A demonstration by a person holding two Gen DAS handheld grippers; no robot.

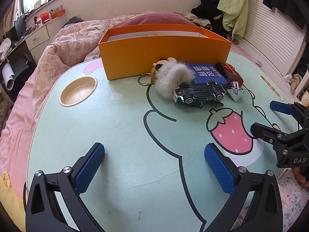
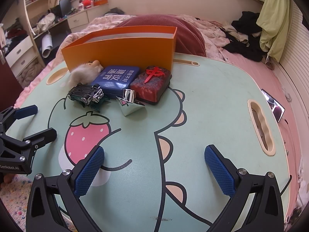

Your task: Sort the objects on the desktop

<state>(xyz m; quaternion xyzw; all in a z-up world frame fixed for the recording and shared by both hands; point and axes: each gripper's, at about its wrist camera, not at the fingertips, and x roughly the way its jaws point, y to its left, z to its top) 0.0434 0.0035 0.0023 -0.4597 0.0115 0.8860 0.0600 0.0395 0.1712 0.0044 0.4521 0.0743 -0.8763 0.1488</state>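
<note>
An orange box (image 1: 164, 54) (image 2: 119, 51) stands open at the far side of the mint-green lap table (image 1: 115, 127) (image 2: 212, 104). In front of it lie a fluffy white keychain (image 1: 171, 77) (image 2: 83, 73), a blue tin (image 1: 208, 73) (image 2: 115, 77), a red and black mahjong-tile block (image 1: 229, 73) (image 2: 152, 83), an overturned toy car (image 1: 199, 93) (image 2: 87, 94) and a chrome spinning top (image 1: 235, 91) (image 2: 129, 104). My left gripper (image 1: 154, 164) (image 2: 36, 119) is open and empty above the near table. My right gripper (image 2: 154, 166) (image 1: 264, 118) is open and empty, near the strawberry print.
A round cup recess (image 1: 78, 90) sits at the table's left, a slot handle (image 2: 261, 127) at its right. The table rests on a bed with pink floral bedding (image 1: 58, 58). A desk with drawers (image 2: 25, 48) stands beyond.
</note>
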